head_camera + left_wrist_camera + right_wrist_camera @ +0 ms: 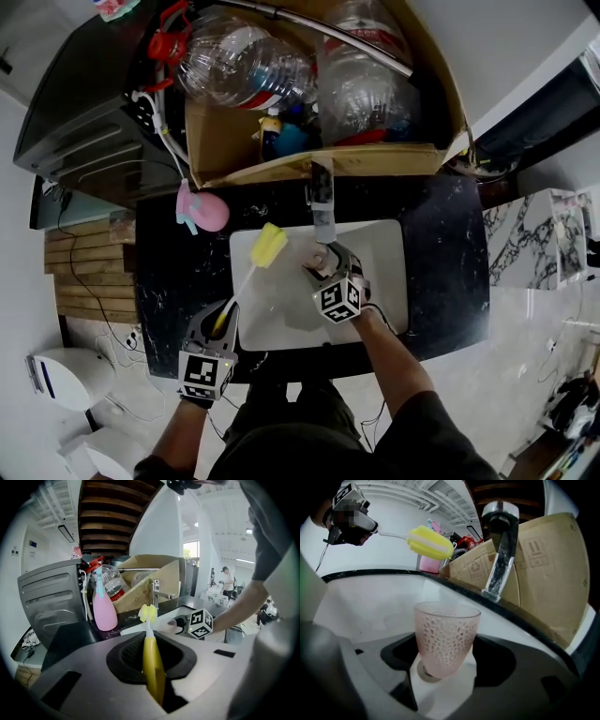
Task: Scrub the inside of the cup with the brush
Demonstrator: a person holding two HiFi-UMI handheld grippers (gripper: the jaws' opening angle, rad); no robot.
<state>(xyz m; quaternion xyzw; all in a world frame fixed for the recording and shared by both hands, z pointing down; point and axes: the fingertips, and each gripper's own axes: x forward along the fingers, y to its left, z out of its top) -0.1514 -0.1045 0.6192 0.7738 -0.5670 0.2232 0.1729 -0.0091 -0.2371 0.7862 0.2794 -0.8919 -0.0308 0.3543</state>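
Cup (446,637): pink, dimpled, upright over the sink (384,253). I have its foot clamped in my right gripper (323,272), which I judge steadies the open mouth for the brush (267,246). My left gripper (152,667) pinches the yellow handle, with the foam head near the cup and not yet inside. Cardboard box (534,550) behind the faucet (501,555): recycling mark and handling symbols, no legible words.
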